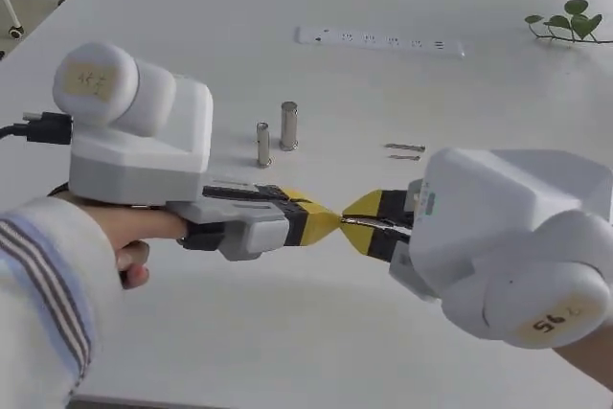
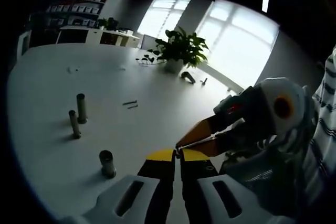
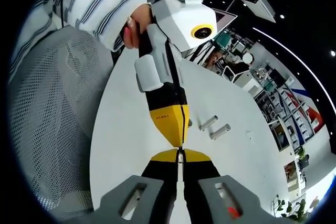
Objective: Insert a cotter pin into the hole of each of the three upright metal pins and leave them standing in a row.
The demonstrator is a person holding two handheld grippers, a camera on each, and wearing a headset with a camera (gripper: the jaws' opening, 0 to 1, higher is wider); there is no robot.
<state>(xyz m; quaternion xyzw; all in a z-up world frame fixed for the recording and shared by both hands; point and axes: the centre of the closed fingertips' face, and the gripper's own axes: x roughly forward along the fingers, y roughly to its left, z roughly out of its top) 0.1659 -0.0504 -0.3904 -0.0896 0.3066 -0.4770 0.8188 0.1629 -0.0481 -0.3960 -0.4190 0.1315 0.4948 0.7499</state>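
Two upright metal pins [image 1: 263, 144] [image 1: 288, 125] stand on the white table [image 1: 287, 332] behind my grippers. The left gripper view shows three pins [image 2: 81, 107] [image 2: 74, 124] [image 2: 107, 163] standing. My left gripper [image 1: 330, 221] [image 2: 177, 156] and right gripper [image 1: 352, 222] [image 3: 180, 157] meet tip to tip above the table. A thin cotter pin [image 1: 369, 223] [image 2: 197, 141] lies between the right jaws, which are shut on it. Its free end sits in the shut tips of the left gripper [image 3: 181, 141]. Two more cotter pins [image 1: 404, 151] [image 2: 130, 103] lie on the table.
A white power strip [image 1: 378, 41] lies at the back of the table. A green plant sprig [image 1: 573, 24] is at the far right, and a potted plant [image 2: 181, 51] stands by the windows. A mesh chair [image 3: 47, 119] is beside the table.
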